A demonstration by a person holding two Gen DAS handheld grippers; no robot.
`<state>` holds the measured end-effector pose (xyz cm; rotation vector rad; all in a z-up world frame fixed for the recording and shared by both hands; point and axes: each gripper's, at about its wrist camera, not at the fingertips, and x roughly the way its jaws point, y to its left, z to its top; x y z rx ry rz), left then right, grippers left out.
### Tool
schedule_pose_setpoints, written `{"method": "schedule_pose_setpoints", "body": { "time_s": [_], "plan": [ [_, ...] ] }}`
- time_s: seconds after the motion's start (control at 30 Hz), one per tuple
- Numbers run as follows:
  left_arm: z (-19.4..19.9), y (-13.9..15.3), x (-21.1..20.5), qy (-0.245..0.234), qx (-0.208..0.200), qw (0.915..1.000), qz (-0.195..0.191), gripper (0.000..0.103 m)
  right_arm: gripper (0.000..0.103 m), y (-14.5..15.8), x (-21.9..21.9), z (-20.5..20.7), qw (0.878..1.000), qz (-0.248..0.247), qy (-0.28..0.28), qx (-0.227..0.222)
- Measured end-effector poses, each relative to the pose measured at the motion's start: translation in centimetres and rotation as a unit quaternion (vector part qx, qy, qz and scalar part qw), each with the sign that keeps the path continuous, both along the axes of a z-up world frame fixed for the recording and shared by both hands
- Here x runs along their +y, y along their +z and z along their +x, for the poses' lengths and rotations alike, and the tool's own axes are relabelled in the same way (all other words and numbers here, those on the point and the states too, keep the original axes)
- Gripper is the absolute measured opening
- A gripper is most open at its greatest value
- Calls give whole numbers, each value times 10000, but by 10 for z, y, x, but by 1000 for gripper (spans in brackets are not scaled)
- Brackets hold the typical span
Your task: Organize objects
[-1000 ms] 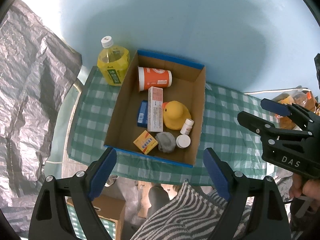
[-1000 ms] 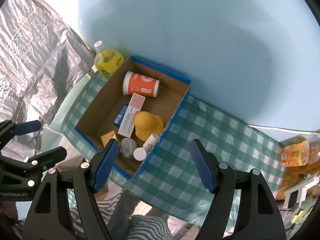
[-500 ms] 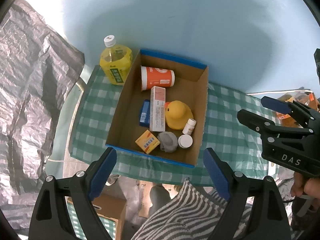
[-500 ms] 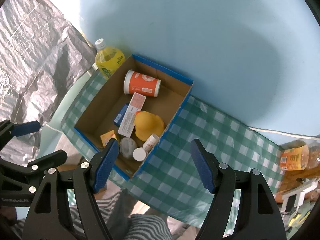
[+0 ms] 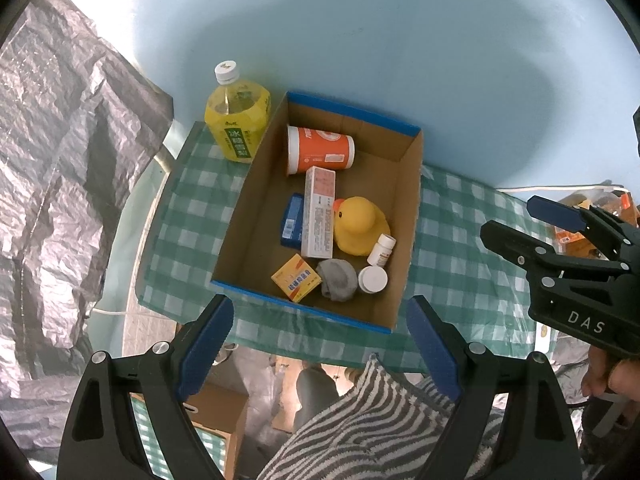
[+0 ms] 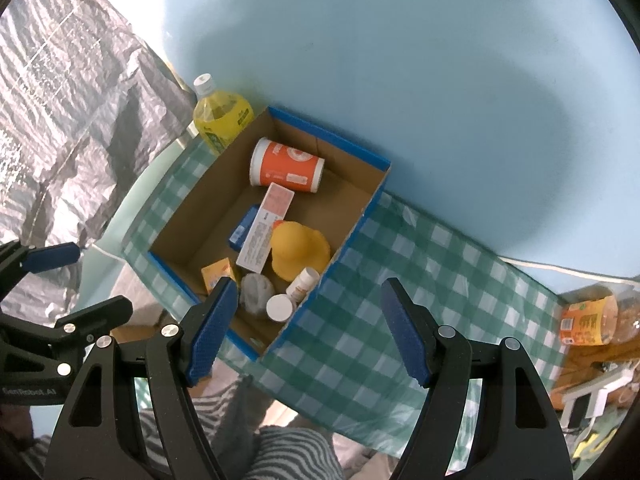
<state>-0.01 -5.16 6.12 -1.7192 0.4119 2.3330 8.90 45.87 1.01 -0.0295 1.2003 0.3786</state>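
Note:
A cardboard box with a blue rim [image 5: 404,220] stands on the green checked tablecloth [image 5: 448,240]. Inside lie an orange cup [image 5: 320,155], a long white carton [image 5: 319,212], a blue packet [image 5: 292,220], a yellow rubber duck [image 5: 360,226], a small pill bottle [image 5: 381,250], a white-lidded jar [image 5: 372,279], a grey sock [image 5: 338,279] and a yellow packet [image 5: 297,278]. A yellow drink bottle [image 5: 237,120] stands outside the box's far left corner. My left gripper [image 5: 320,308] hovers open above the box's near edge. My right gripper [image 6: 310,288] is open and empty over the box's right wall [image 6: 352,236].
Crinkled silver sheeting [image 5: 60,160] hangs at the left and a pale blue wall rises behind the table. An orange-labelled bottle [image 6: 588,320] lies among clutter past the table's right end. A person's striped clothing [image 5: 360,420] and a floor carton [image 5: 216,408] show below.

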Motion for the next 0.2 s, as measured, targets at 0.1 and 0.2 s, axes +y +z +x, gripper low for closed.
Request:
{"method": "schedule_pose_setpoints", "body": {
  "time_s": [0.1,0.2],
  "plan": [
    [0,0,0,-8,6,10000,-28,89,73,-1,-1,-1,10000,-7,-8,9],
    [0,0,1,-41,-7,10000,-6,89,73,-2,-3,-2,10000,-1,-28,18]
  ]
}}
